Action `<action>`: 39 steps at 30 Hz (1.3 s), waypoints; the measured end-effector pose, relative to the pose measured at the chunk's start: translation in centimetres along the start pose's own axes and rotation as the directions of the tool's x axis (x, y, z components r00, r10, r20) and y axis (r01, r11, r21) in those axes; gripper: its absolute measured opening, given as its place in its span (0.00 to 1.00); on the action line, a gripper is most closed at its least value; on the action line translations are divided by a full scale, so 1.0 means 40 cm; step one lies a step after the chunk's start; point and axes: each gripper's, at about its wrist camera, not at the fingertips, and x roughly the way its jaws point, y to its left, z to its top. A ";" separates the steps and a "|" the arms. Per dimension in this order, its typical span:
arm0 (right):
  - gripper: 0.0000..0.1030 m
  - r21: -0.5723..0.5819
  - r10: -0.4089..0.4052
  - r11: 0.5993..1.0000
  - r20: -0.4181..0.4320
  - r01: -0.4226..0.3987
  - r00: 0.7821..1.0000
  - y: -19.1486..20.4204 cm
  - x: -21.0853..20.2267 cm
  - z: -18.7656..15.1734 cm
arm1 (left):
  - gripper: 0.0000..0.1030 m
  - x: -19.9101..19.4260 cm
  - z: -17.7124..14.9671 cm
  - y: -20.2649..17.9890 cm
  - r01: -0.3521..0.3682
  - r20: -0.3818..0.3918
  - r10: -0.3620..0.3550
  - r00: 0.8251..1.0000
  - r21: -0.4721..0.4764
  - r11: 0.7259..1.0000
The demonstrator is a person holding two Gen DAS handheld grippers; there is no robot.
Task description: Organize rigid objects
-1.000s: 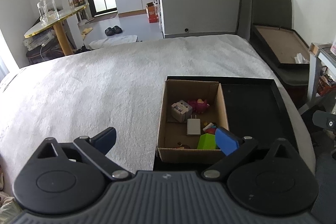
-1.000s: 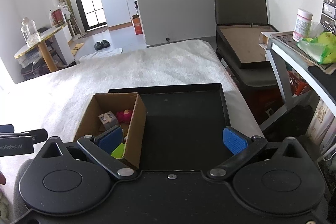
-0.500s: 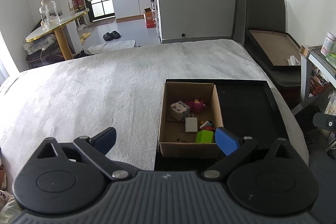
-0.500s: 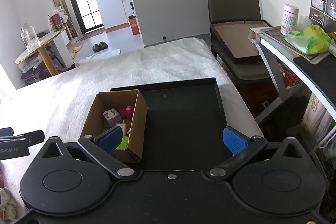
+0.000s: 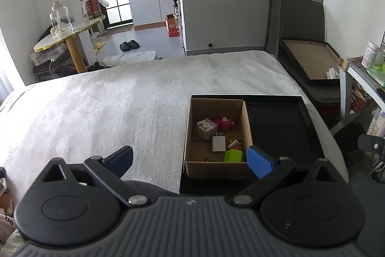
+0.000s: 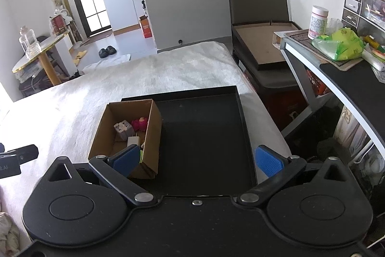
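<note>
An open cardboard box (image 5: 190, 134) (image 6: 154, 127) stands in the left part of a black tray (image 5: 284, 127) (image 6: 204, 136) on the bed. Inside lie a grey cube (image 5: 206, 128) (image 6: 123, 130), a pink toy (image 5: 225, 123) (image 6: 140, 124), a white charger (image 5: 218, 143) (image 6: 133, 141) and a green block (image 5: 233, 155). My left gripper (image 5: 191, 160) is open and empty, held above and before the box's near edge. My right gripper (image 6: 197, 159) is open and empty above the tray's near part.
The bed has a white fuzzy cover (image 5: 108, 107). A dark chair with a flat box (image 6: 259, 40) stands right of the bed. A desk (image 6: 341, 78) with a jar and a green bag is at the far right. A round side table (image 5: 69, 33) stands at the back left.
Both grippers have risen and drawn back from the box and tray, so these look smaller and lower. Both stay open and empty.
</note>
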 end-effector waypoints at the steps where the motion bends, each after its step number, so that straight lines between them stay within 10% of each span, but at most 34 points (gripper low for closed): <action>1: 1.00 -0.003 0.003 1.000 0.000 -0.003 1.000 0.001 -0.003 0.000 | 0.97 -0.002 -0.001 -0.001 0.000 0.001 0.000 1.000 0.002 1.000; 39: 1.00 -0.068 0.016 0.998 0.035 -0.014 0.999 0.035 -0.056 0.015 | 0.97 -0.054 -0.006 0.008 0.002 0.036 -0.001 0.999 -0.031 1.000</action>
